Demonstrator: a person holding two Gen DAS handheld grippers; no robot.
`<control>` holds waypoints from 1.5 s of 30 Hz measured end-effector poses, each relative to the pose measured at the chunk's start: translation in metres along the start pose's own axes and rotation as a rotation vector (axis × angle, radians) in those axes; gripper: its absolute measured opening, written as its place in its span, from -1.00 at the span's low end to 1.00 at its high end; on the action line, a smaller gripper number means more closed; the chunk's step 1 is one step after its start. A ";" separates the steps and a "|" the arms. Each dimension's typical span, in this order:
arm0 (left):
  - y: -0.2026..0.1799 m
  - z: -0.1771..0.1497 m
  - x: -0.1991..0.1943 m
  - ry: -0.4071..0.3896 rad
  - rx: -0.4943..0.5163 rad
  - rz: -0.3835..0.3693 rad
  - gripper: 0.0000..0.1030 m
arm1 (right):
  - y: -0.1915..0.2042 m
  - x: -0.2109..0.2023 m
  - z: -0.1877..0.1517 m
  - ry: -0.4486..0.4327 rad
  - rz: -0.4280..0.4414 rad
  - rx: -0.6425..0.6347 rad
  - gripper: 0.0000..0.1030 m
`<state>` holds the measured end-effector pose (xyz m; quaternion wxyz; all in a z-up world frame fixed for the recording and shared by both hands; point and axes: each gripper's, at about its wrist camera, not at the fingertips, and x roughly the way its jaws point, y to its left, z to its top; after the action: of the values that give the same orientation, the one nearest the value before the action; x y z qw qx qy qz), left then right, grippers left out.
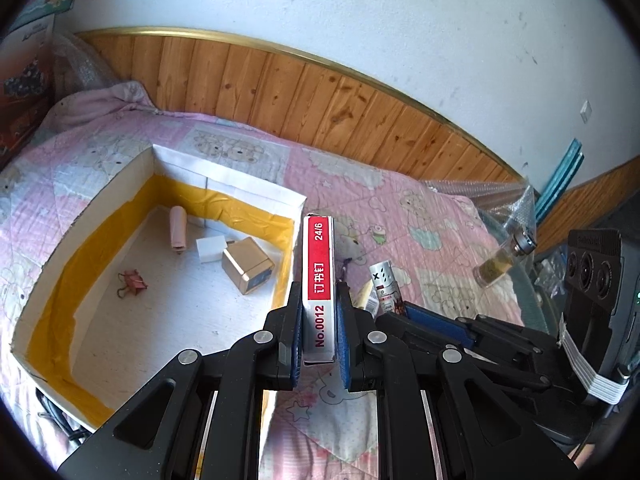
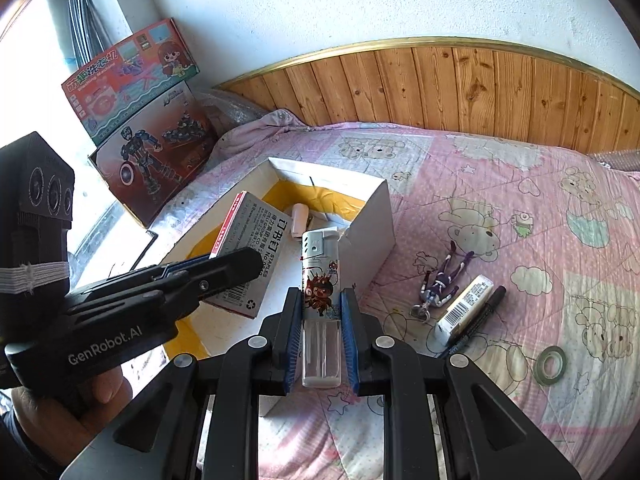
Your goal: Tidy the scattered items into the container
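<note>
Up close, the left hand-held gripper (image 1: 319, 322) pinches a red-and-white cardboard staple box (image 1: 319, 280) upright between its blue pads, just at the near right corner of the open white cardboard container with yellow-taped inner walls (image 1: 92, 216). Beside it, the right hand-held gripper (image 2: 321, 326) clamps a white, clear-bodied cartoon-printed lighter (image 2: 321, 292), held just outside the container's right wall. Inside the container lie a pink binder clip (image 1: 131, 282), a gold-coloured cube-shaped box (image 1: 247, 265), a small white block (image 1: 211, 249) and a pale pink tube (image 1: 178, 233). To the container's right, on the pink quilted bed cover (image 2: 520, 208), rest a small purple figurine (image 2: 442, 280), a white barcoded tube (image 2: 464, 308) touching a black marker pen (image 2: 480, 316), and a green tape roll (image 2: 551, 365). Beyond the container runs the wooden headboard (image 2: 460, 84).
</note>
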<state>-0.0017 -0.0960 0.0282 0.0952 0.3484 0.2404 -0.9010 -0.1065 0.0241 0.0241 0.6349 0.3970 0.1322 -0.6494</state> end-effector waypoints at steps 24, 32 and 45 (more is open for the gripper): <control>0.078 0.011 -0.024 -0.032 -0.117 0.062 -0.71 | 0.038 0.018 0.002 0.003 0.019 -0.068 -0.60; 0.103 0.018 -0.028 -0.033 -0.157 0.080 -0.71 | 0.044 0.027 0.000 0.018 0.020 -0.085 -0.60; 0.124 0.024 -0.010 0.029 -0.162 0.098 -0.71 | 0.066 0.050 0.005 0.046 0.023 -0.132 -0.60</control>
<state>0.0341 -0.2158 0.0049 0.1634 0.3637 0.2967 -0.8678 -0.0412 -0.0256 0.0147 0.6640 0.3705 0.1850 -0.6225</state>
